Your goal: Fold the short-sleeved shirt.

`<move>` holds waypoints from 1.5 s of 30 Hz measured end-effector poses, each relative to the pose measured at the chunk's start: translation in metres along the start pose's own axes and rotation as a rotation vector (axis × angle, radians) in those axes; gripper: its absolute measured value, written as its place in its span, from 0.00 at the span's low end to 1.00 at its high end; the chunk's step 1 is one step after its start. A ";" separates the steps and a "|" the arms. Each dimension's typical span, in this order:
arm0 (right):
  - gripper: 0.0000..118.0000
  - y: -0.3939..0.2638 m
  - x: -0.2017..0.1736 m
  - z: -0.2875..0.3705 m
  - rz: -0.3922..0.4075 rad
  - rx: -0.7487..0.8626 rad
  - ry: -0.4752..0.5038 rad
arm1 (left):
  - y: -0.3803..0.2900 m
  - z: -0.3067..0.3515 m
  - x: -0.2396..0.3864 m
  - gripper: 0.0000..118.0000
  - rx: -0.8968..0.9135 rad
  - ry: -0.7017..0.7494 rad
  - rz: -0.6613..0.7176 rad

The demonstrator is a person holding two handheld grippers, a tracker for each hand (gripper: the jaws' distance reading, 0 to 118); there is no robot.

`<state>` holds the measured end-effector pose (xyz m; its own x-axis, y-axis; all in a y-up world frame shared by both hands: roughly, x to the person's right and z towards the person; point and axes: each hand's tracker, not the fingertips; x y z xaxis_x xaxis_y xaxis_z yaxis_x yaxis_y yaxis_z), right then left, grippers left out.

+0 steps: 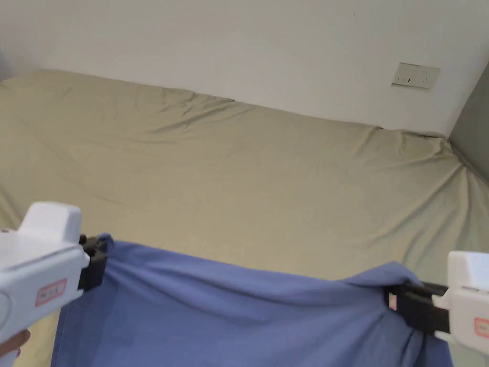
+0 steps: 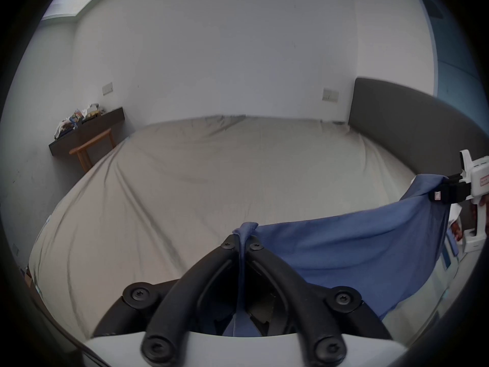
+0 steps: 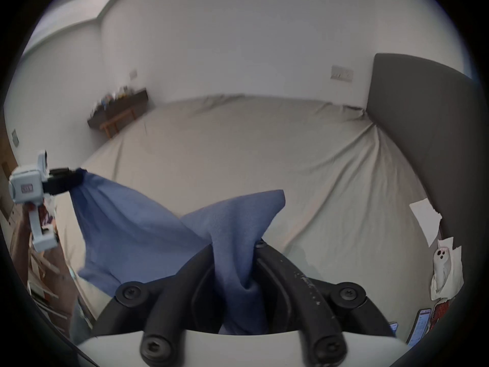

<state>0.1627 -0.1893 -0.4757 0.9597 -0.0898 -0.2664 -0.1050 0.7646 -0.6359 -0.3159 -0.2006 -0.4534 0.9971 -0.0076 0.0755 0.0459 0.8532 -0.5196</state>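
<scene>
Hanging above the near edge of the bed (image 1: 239, 167), the blue shirt (image 1: 248, 315) is clamped by the left tongs (image 1: 95, 260) and right tongs (image 1: 398, 301), and could be creased if laid down slack.

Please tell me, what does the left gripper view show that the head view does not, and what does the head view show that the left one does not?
Left gripper view alone: a dark wall shelf with clutter, a wooden chair under it, the grey padded headboard, and its own black jaws closed on a thin blue fold.

Head view alone: the white body of the left gripper seen from outside.

Both: the blue short-sleeved shirt hanging stretched between the two grippers, the beige bed sheet, the right gripper clamped on the shirt, and a wall socket plate.
</scene>
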 end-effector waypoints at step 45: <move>0.12 0.414 0.011 -0.025 -0.006 0.562 -0.274 | 0.405 -0.103 0.022 0.01 0.434 0.293 -0.061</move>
<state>0.1233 0.1103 -0.7599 0.9997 0.0151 -0.0210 -0.0179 0.9902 -0.1386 -0.2686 0.0910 -0.7501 0.9714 -0.1564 -0.1788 0.1369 0.9837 -0.1167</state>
